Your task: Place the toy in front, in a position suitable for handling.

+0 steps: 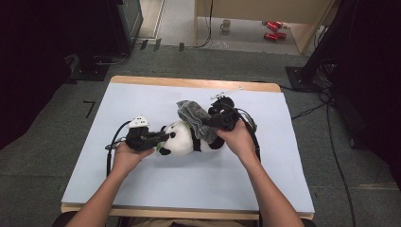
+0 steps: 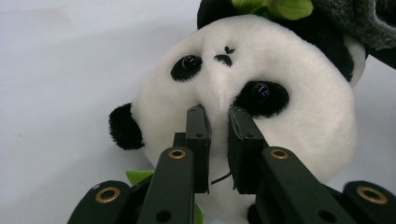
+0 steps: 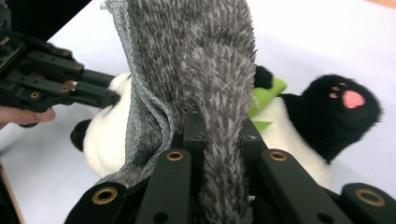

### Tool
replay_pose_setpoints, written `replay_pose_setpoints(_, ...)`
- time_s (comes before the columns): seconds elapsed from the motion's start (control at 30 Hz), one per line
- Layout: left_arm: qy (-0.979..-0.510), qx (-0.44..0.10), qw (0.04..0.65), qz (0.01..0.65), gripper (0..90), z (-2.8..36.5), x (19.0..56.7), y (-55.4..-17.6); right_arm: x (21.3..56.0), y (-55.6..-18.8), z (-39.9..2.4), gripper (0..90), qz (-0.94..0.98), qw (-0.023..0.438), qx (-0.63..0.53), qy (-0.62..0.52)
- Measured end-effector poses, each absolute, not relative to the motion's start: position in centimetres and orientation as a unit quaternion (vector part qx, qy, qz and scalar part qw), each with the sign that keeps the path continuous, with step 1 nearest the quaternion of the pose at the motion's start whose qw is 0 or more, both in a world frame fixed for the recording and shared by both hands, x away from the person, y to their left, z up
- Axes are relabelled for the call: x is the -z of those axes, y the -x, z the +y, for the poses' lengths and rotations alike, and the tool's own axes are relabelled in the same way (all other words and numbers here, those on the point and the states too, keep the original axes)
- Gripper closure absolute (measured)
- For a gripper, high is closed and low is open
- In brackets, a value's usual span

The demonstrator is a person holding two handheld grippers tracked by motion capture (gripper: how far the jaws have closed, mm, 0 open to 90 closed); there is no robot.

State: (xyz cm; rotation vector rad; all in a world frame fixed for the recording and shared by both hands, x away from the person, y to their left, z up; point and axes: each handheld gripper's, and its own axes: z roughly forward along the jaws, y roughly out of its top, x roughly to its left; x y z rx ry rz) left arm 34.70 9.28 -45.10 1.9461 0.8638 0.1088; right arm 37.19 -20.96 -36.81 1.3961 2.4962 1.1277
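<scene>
Centrally in the high view, the panda plush [image 1: 182, 138] lies on the table [image 1: 142, 184]. Left gripper [image 2: 218, 114] pinches its face fur, jaws nearly closed, likely steadying it. Right gripper [image 3: 219, 123] is clamped on the grey cloth [image 3: 196, 60], held over the body, probably to wipe.

Mug [image 1: 226, 24] and red cans [image 1: 274, 30] on floor beyond table [image 1: 142, 81].

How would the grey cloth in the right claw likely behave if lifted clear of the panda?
Probably floppy: the grey fuzzy cloth folds and drapes over the plush panda. Likely light, since it hangs from one pinch of the right claw. Its shaggy pile suggests it would not slip.
</scene>
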Motion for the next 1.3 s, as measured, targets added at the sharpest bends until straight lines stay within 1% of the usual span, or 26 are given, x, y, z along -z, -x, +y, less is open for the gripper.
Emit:
replay_pose_setpoints(0.23, -0.803, -0.041, 0.479, 0.352, 80.4, 9.4, 45.1, -34.5, 36.5, -37.5, -21.9, 80.0, 0.798, 0.05, -0.377, -0.468)
replay_pose_setpoints(0.43, -0.806, -0.023, 0.476, 0.351, 81.8, 9.5, 44.9, -34.2, 35.0, -37.5, -23.7, 80.0, 0.756, 0.036, -0.451, -0.472)
replay_pose_setpoints(0.6, -0.81, -0.025, 0.473, 0.345, 84.9, 9.5, 44.4, -34.1, 33.4, -37.4, -25.6, 79.9, 0.729, 0.042, -0.491, -0.476)
replay_pose_setpoints(0.73, -0.816, -0.024, 0.469, 0.337, 86.1, 9.6, 44.1, -34.1, 32.8, -37.4, -27.0, 79.9, 0.713, 0.047, -0.506, -0.484)
replay_pose_setpoints(1.1, -0.82, -0.024, 0.469, 0.328, 85.4, 9.7, 44.2, -34.0, 34.9, -38.4, -28.4, 79.9, 0.701, 0.01, -0.507, -0.502)
replay_pose_setpoints(1.3, -0.818, -0.02, 0.472, 0.328, 85.2, 9.8, 44.4, -34.0, 35.6, -38.6, -28.1, 79.9, 0.704, 0.004, -0.502, -0.503)
